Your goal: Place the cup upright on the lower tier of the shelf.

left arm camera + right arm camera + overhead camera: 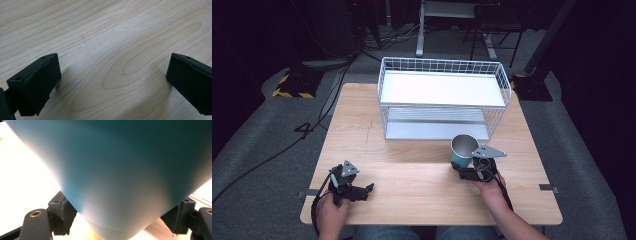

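Grippers first, going left to right. Your left gripper (362,191) is resting low on the near-left part of the light wooden tabletop (412,195), jaws spread wide with nothing but bare wood grain between them in the left gripper view; it is well apart from the work. Your right gripper (472,170) is clamping the teal metal cup with the silvery inside (462,150) low on its wall, one black pad on each side of the body in the right gripper view (120,182), so that hand is the one doing the job.

Cup is standing roughly upright, mouth up, its long axis near vertical, sitting just ahead of your right fingers and, judging by the high view, being lifted a little off the wood rather than resting on it; exact clearance I cannot tell.

Key relation: the white wire two-tier rack with flat white shelves (442,90) is lying straight beyond the cup, its open front facing you. The lower shelf (437,130) is just past the cup rim, the top shelf higher and farther back. Any placing move is likely going forward, keeping the cup upright and clear of the wire front edge.

Surface is plain pale wood, smooth and level. Room around is dark, grey floor, cables (287,145) trailing at left, stand legs behind.
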`<state>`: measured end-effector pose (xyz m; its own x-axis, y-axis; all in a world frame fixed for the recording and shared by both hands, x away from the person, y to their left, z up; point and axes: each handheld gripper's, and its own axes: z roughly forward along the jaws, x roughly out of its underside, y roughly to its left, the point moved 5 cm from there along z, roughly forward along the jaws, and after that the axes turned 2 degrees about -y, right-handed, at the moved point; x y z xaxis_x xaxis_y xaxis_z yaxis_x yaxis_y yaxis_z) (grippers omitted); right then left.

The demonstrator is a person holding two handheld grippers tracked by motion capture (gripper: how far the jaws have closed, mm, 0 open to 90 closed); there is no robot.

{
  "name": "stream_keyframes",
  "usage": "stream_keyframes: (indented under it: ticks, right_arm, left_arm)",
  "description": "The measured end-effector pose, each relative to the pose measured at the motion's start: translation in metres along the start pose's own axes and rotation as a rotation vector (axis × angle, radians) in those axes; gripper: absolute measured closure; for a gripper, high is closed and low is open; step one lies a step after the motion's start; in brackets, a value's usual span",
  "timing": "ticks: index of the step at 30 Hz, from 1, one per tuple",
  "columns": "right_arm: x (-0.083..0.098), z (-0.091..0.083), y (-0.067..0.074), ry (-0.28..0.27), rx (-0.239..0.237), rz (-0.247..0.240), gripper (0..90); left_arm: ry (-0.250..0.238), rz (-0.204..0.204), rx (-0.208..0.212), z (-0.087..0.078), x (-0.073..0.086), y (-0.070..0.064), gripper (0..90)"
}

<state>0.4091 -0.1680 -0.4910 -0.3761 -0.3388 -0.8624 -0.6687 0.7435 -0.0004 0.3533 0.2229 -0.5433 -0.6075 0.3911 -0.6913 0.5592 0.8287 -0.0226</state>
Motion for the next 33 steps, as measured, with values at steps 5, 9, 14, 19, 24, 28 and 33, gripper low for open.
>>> stream_keyframes:
  ticks: [5, 9, 14, 19, 24, 28, 33]
  right_arm:
    - [-0.01, 0.007, -0.002, -0.003, 0.006, -0.001, 24.6]
    - [-0.016, 0.012, -0.004, 0.001, 0.01, 0.009, 24.6]
    - [-0.026, 0.022, -0.005, 0.009, 0.013, 0.017, 24.6]
    - [-0.032, 0.03, -0.005, 0.011, 0.019, 0.014, 24.6]
    - [-0.04, 0.044, -0.006, 0.016, 0.029, 0.008, 24.5]
    - [-0.046, 0.056, -0.006, 0.011, 0.034, 0.012, 24.5]
    - [-0.052, 0.068, -0.009, 0.004, 0.042, 0.024, 24.5]
  left_arm:
    - [0.0, 0.002, -0.001, 0.0, 0.0, 0.0, 0.1]
    - [0.002, -0.001, -0.002, 0.0, 0.0, 0.0, 0.1]
    - [0.006, -0.005, -0.01, 0.001, -0.001, 0.0, 0.1]
    - [0.005, -0.01, -0.014, 0.001, -0.002, -0.001, 0.1]
    - [0.005, -0.01, -0.014, 0.001, -0.002, -0.001, 0.1]
    - [0.005, -0.009, -0.013, 0.001, -0.002, -0.001, 0.1]
    - [0.0, -0.019, -0.017, 0.0, 0.0, 0.0, 0.1]
